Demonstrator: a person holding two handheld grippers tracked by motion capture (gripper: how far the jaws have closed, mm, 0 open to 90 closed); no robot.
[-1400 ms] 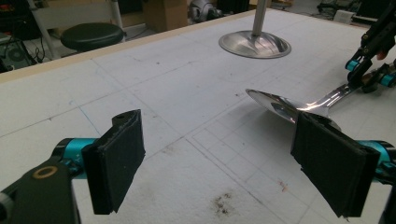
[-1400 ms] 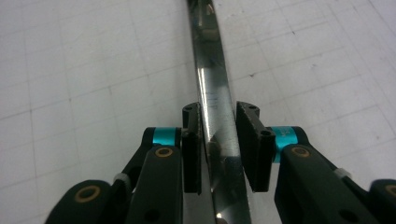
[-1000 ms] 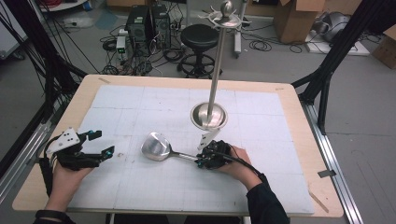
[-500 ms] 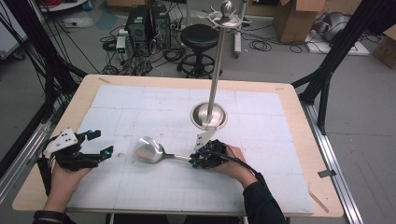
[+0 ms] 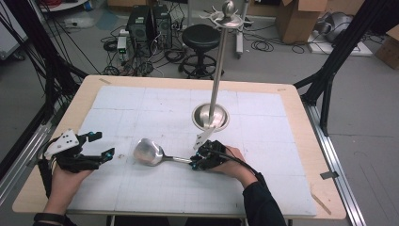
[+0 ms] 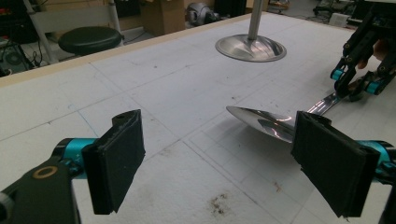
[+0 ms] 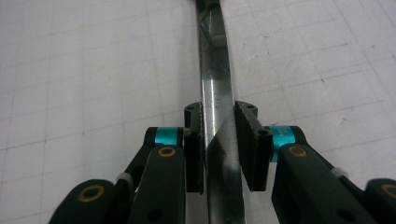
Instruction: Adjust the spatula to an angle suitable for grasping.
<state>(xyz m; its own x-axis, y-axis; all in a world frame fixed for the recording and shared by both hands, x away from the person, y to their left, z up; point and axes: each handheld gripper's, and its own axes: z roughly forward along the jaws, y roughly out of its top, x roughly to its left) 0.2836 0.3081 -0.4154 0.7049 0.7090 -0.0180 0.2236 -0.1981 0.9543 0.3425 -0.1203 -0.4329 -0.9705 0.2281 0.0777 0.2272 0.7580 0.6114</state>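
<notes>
A shiny metal ladle [image 5: 147, 152] lies low over the white mat, its bowl pointing left toward my left gripper. My right gripper [image 5: 195, 162] is shut on the ladle's handle [image 7: 215, 79], and both pads press the flat steel in the right gripper view, where the gripper [image 7: 219, 121] shows close up. My left gripper [image 5: 103, 144] stands open at the mat's left edge, a short gap from the bowl. In the left gripper view its jaws [image 6: 219, 135] stand wide with nothing between them, the ladle's bowl [image 6: 266, 123] just past the right pad, and the right gripper [image 6: 357, 86] beyond.
A steel stand with a round dished base [image 5: 210, 116] and a tall pole [image 5: 219, 70] rises behind the right hand, its base [image 6: 251, 47] also in the left gripper view. The white gridded mat [image 5: 155, 197] covers the wooden table. A stool, boxes and cables lie beyond the far edge.
The right hand has carried the ladle slightly left, so the bowl is a little closer to the left gripper. The left gripper has stayed put and open.
</notes>
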